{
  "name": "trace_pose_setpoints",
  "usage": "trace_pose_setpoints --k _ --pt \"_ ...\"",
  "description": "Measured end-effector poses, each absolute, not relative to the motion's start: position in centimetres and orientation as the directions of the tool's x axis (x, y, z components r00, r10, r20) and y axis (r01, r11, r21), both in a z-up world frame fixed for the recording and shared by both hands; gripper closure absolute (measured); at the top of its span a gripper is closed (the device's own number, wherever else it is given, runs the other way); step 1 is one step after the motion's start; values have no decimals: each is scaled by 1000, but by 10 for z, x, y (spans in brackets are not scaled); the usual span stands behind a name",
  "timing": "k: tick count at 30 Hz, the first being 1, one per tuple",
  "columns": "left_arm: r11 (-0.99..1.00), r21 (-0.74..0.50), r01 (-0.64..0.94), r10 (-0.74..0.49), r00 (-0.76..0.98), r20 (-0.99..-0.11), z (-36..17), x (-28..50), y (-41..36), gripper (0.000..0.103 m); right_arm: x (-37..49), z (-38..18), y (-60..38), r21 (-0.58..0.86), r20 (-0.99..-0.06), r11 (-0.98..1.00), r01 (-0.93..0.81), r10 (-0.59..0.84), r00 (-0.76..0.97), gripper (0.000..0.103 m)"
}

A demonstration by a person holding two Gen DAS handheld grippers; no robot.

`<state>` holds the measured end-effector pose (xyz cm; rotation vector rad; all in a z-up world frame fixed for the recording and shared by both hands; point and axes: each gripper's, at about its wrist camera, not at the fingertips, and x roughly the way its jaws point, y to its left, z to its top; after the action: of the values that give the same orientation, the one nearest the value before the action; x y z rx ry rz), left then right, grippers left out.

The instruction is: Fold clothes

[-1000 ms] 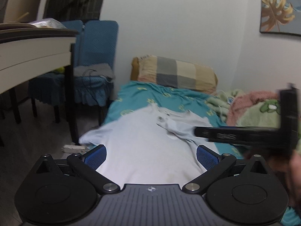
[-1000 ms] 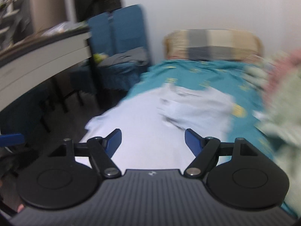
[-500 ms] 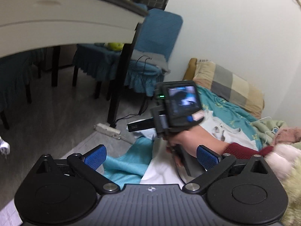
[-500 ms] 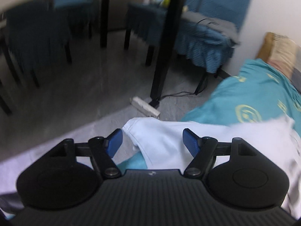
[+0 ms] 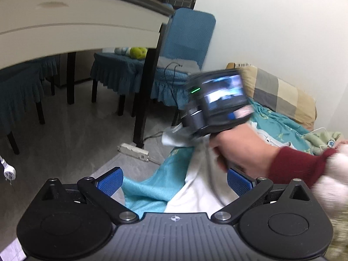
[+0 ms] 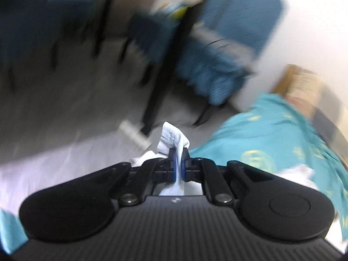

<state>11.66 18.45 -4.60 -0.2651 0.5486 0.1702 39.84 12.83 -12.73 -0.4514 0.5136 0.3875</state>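
Note:
A white shirt lies on a teal bedsheet and hangs over the bed's edge. My left gripper is open and empty just above the shirt's lower part. My right gripper is shut on a bunched corner of the white shirt, which sticks out past the pads. In the left wrist view the right gripper's body and the hand holding it are ahead, lifting that corner. The right wrist view is blurred.
A white desk with black legs stands to the left. Blue-covered chairs stand behind it. A power strip lies on the grey floor. A checked pillow lies at the bed's head.
My right gripper has closed on the shirt's corner and lifted it off the bed's edge. My left gripper has stayed open and moved little.

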Motion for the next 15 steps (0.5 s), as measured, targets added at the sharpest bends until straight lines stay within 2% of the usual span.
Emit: trace_pose_setpoints --k 4,6,10,13,15 --pt "960 -177 -215 100 859 -502 -43 117 171 0 384 -86 51 -159 -422 959 -236 150 894 97" --pt "963 -167 -211 104 863 -494 -42 118 164 0 374 -82 7 -55 -408 992 -118 85 909 97" --pt "970 -164 -177 72 860 -505 -40 125 151 0 351 -107 -83 148 -489 984 100 -15 872 97" --pt "978 -145 -151 51 845 -533 -46 131 141 0 337 -142 -134 241 -592 952 190 -11 806 96" --pt "982 -133 -135 40 837 -546 -50 135 135 0 329 -156 -155 300 -621 932 204 29 783 94"
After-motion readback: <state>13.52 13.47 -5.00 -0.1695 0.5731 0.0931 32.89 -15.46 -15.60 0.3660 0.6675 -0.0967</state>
